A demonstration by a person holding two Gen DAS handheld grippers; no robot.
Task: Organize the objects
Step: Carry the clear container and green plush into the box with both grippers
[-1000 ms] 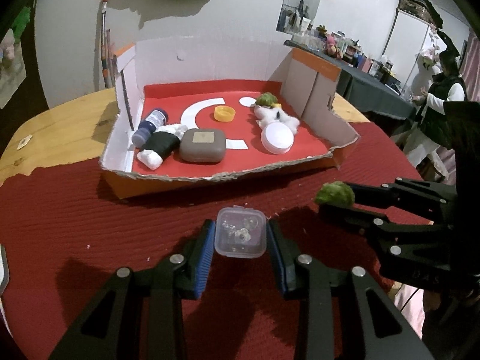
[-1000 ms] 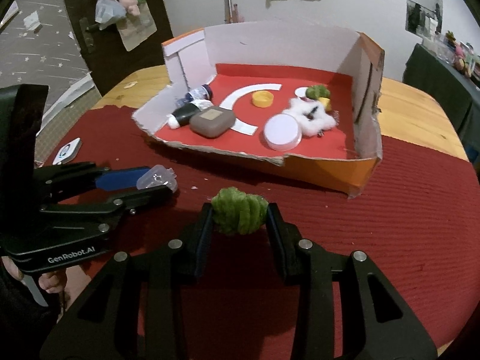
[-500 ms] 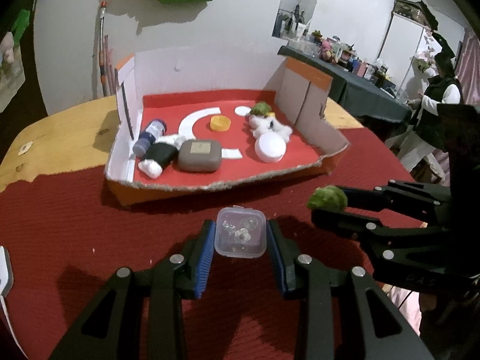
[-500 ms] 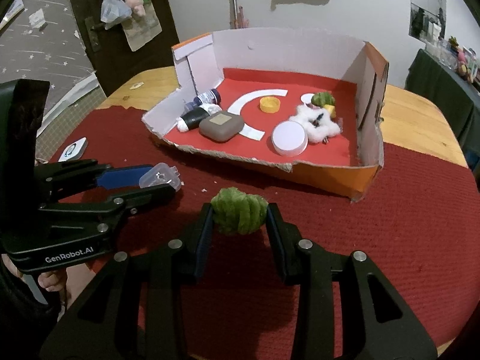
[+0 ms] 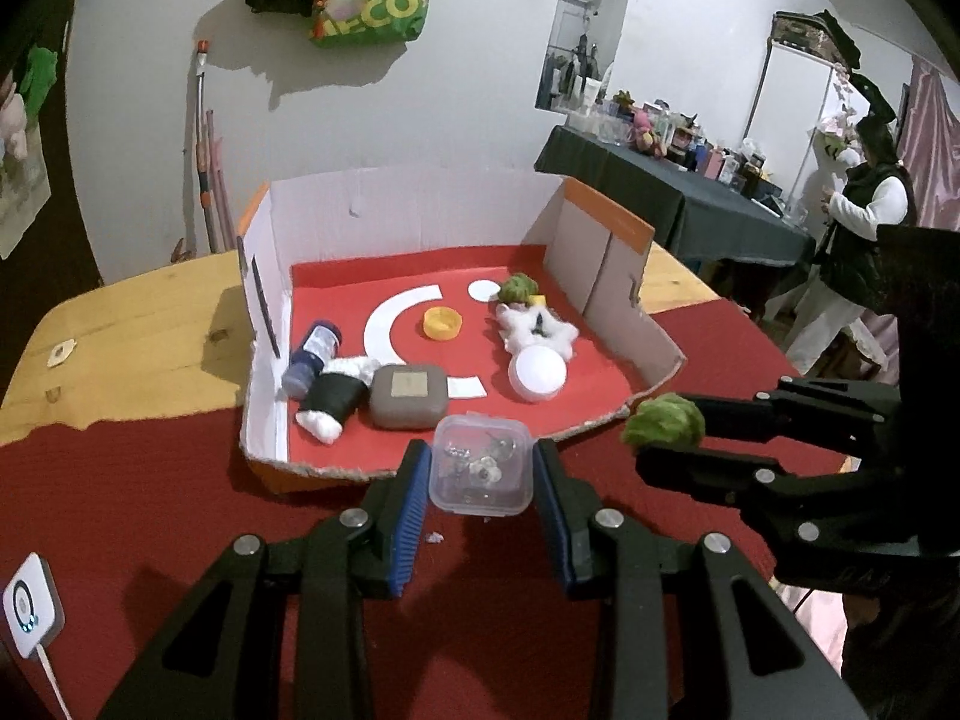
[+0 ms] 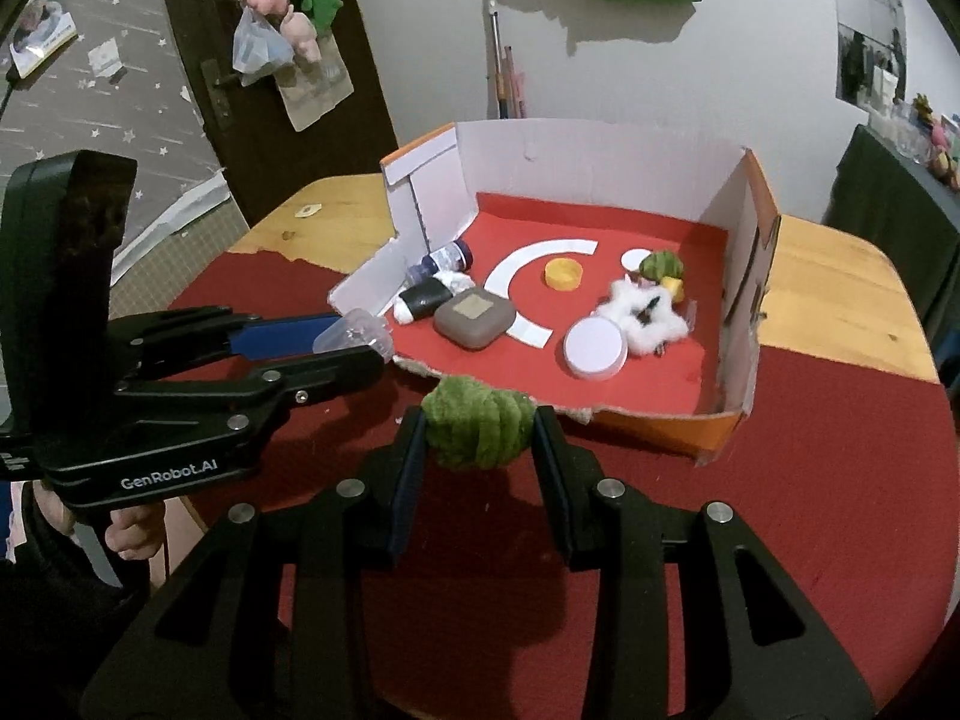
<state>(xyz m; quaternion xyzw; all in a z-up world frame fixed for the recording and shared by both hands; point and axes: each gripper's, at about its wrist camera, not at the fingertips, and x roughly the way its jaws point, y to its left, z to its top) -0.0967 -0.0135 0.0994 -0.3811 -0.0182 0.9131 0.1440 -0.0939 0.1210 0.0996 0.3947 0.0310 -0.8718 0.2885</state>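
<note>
A clear plastic box [image 5: 482, 471] is clamped in the left gripper [image 5: 482, 480] at the cardboard tray's [image 5: 414, 207] torn front edge. The right gripper [image 6: 478, 438] pinches a green pompom [image 6: 478, 429] just before that edge, above the red tablecloth [image 6: 810, 480].

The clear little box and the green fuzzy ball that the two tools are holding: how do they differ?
The clear little box is hard-looking, squarish and see-through, with small trinkets inside; the green fuzzy ball is soft-looking, rounded and opaque. The box sits in the left tool, whose pads are blue; the ball sits in the right tool. Both are pinched between two fingers, held above the red cloth near the torn front edge of the cardboard tray.
</note>
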